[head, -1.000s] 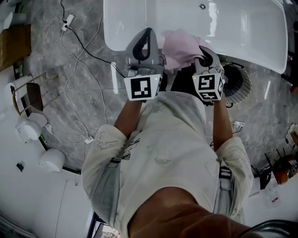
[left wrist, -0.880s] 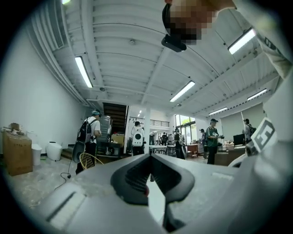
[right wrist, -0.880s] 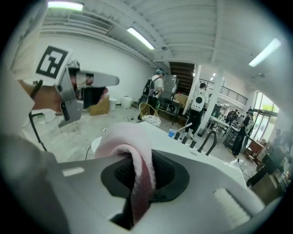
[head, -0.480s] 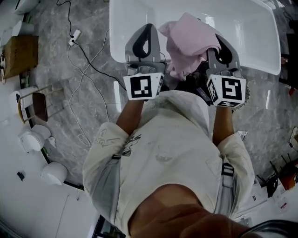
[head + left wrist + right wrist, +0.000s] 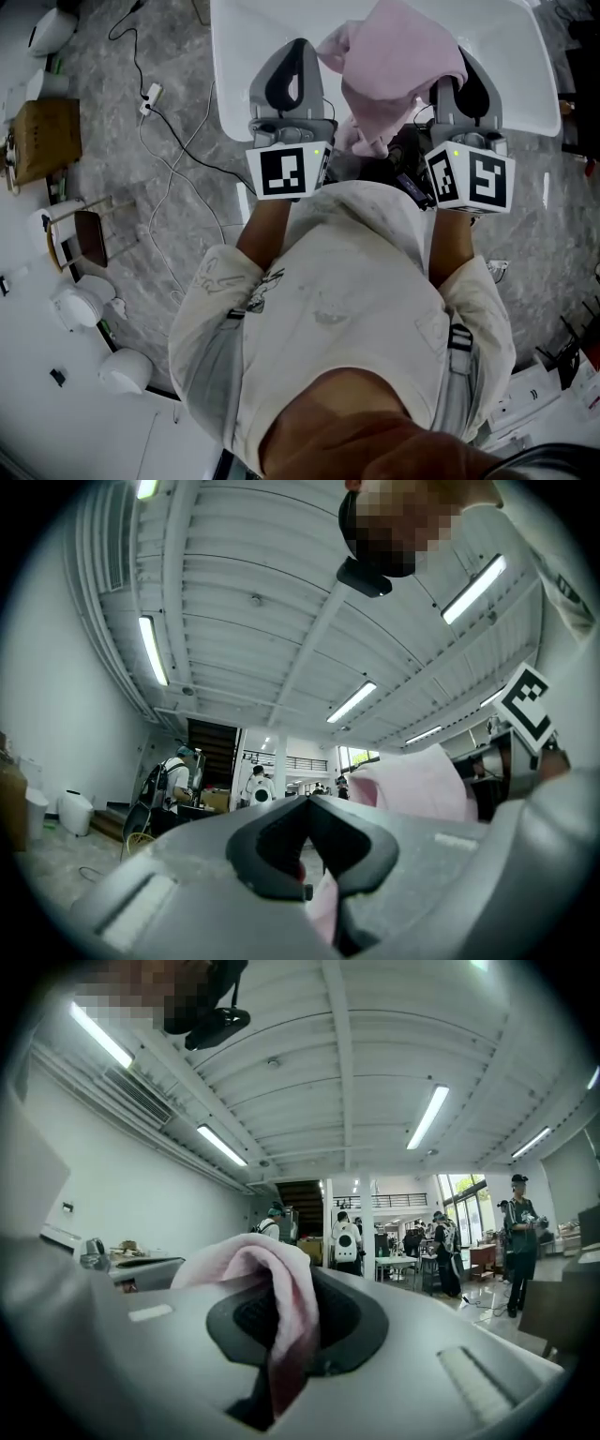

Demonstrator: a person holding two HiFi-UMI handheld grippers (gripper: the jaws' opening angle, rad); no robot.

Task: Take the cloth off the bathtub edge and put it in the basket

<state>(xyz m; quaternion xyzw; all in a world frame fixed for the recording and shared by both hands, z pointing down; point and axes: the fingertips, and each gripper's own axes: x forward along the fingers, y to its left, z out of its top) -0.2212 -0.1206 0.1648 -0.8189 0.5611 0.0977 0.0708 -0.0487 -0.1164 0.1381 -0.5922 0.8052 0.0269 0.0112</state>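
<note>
I hold the pink cloth [image 5: 398,75] bunched up in the air between both grippers, above the white bathtub [image 5: 234,84]. My right gripper [image 5: 469,54] is shut on the cloth, and a fold [image 5: 286,1316] drapes over its jaws. My left gripper [image 5: 293,49] is shut too, with a strip of the cloth [image 5: 323,907] caught between its jaws; more of the cloth [image 5: 422,785] shows to its right. The basket is hidden behind my right gripper and my body.
Cables [image 5: 178,159] and a power strip [image 5: 150,94] lie on the grey marble floor left of the tub. A cardboard box [image 5: 42,141], a stool [image 5: 84,234] and white round objects [image 5: 80,305] stand further left. Several people [image 5: 354,1241] stand far off.
Both grippers have risen with the cloth, the right one more. The cloth has come up off the tub edge, and the dark basket seen by the right gripper is now covered.
</note>
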